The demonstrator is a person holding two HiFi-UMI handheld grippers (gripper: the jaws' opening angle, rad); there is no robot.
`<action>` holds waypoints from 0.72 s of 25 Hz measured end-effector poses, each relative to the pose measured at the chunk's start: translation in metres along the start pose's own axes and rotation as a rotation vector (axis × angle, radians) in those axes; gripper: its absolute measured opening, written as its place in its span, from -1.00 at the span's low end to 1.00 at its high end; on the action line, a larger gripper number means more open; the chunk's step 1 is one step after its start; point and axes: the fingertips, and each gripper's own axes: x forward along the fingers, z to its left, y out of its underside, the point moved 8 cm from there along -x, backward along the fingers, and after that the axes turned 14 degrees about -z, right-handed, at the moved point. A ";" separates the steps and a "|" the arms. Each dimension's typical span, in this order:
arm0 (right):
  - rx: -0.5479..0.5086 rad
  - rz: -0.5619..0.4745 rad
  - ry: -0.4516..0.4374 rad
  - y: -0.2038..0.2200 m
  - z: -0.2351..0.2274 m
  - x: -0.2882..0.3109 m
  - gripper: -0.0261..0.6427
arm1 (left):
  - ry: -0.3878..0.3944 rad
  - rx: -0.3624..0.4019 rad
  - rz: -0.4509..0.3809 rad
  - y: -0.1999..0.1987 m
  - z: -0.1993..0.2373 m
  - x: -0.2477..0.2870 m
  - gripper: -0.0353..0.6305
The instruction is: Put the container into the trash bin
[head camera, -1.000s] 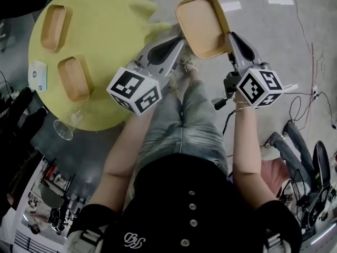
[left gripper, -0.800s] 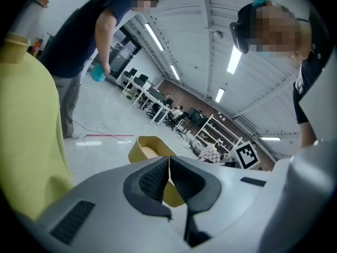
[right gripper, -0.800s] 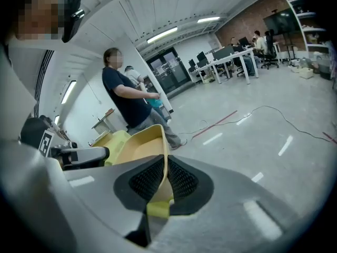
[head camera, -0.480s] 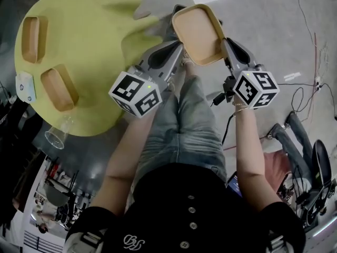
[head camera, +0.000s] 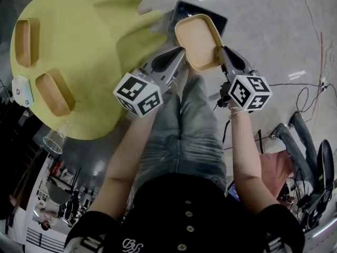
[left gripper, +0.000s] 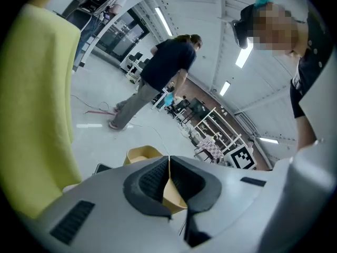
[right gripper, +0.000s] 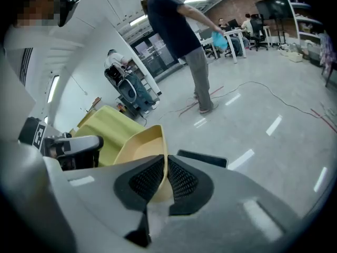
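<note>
A tan, shallow rectangular container [head camera: 198, 40] hangs between both grippers above the floor. My left gripper [head camera: 180, 55] is shut on its left rim, the thin wall pinched between the pads [left gripper: 169, 168]. My right gripper [head camera: 221, 50] is shut on the right rim [right gripper: 166, 168]. Right under and just beyond the container sits a dark rectangular trash bin [head camera: 209, 17]; only its far edge shows in the head view. The bin's dark rim [right gripper: 202, 158] also shows past the right jaws, and a corner of the bin [left gripper: 102, 168] shows in the left gripper view.
A round table under a yellow cloth [head camera: 89, 46] stands at the left, with two wooden trays [head camera: 26, 36] [head camera: 52, 91], a white card [head camera: 22, 91] and a glass [head camera: 55, 138] at its edge. A person [right gripper: 181, 41] stands farther off; cables [head camera: 310, 83] cross the floor at the right.
Both grippers have come down with the container between them. The dark bin has come into view beneath the container's far end.
</note>
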 end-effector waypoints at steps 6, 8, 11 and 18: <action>0.009 0.034 0.044 0.026 -0.016 0.005 -0.85 | -0.020 -0.029 0.044 0.028 0.017 0.003 -0.84; 0.006 0.039 0.057 0.030 -0.024 0.010 -0.85 | -0.019 -0.043 0.062 0.035 0.021 0.009 -0.84; -0.001 0.059 0.072 0.036 -0.033 0.020 -0.85 | -0.019 -0.051 0.079 0.044 0.023 0.016 -0.84; 0.007 0.082 0.076 0.047 -0.046 0.042 -0.85 | -0.044 -0.084 0.081 0.060 0.026 0.031 -0.84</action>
